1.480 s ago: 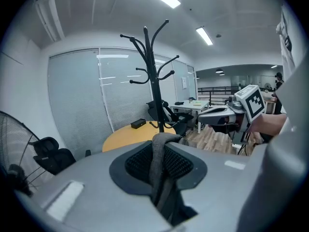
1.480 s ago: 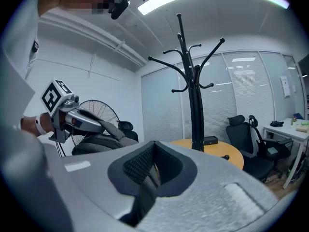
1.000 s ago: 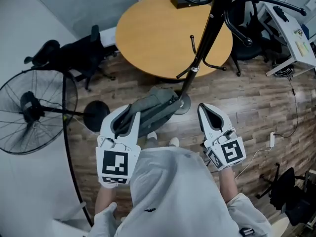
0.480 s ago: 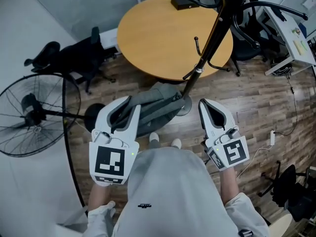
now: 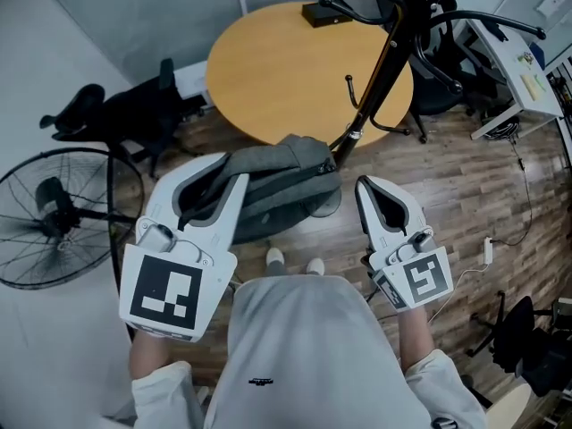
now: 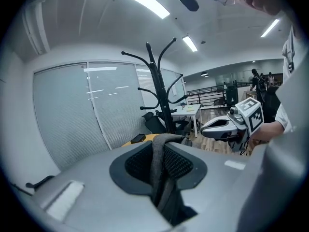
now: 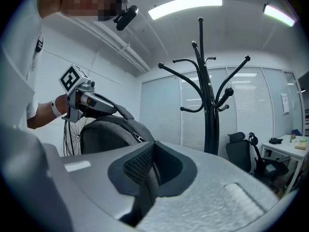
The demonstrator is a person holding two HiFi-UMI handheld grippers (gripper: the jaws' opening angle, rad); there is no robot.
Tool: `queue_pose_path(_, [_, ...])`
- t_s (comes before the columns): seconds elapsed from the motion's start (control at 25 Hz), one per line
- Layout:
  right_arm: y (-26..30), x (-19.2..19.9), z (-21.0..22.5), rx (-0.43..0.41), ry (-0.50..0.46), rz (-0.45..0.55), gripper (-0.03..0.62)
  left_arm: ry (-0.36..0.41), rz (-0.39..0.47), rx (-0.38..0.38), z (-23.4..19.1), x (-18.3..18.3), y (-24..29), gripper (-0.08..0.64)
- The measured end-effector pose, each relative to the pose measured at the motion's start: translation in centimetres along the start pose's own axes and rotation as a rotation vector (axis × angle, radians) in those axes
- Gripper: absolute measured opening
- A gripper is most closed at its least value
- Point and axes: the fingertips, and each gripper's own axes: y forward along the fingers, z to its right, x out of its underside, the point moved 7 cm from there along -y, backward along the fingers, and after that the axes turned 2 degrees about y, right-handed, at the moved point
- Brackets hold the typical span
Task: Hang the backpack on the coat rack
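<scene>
Currently clamps backpack strap in left hand-held gripper, with right hand-held gripper closed, empty. Risks strap slip on snagging coat rack.

Round wooden table on plank floor, standing fan, seemingly frosted glass partitions.

Left hand-held gripper: held out ahead of torso on left, raised nearer head than right one, nose tipped slightly down. Jaws partly apart, clamped on grey backpack strap that runs between pads. Left marker cube faces up; left wrist behind it, white sleeve below.

Right hand-held gripper: out ahead on right, about level. Jaws pressed together, nothing between. Right marker cube faces up, turned askew; right forearm runs back toward body.

Two grippers side by side, well apart.
</scene>
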Motion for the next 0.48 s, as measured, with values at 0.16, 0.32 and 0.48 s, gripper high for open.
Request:
queue_pose_path(0.16, [0.7,-1.2,0.2,-0.017,-0.023,0.0,0.0,0.043,0.003,0.039,-0.8,-2.0,-0.1,0.091])
queue_pose_path(0.32, [0.6,-3.2,-0.6,-0.085,-0.026,0.013,0.009,0.082,0.003,0.09,-1.1,-3.5,-0.3,0.091])
queue_pose_path(0.48, [1.3,-5.1,-0.8,-0.239,0.022,-0.001,0.142,0.133,0.022,0.141,-1.5,-4.6,-0.2,0.09])
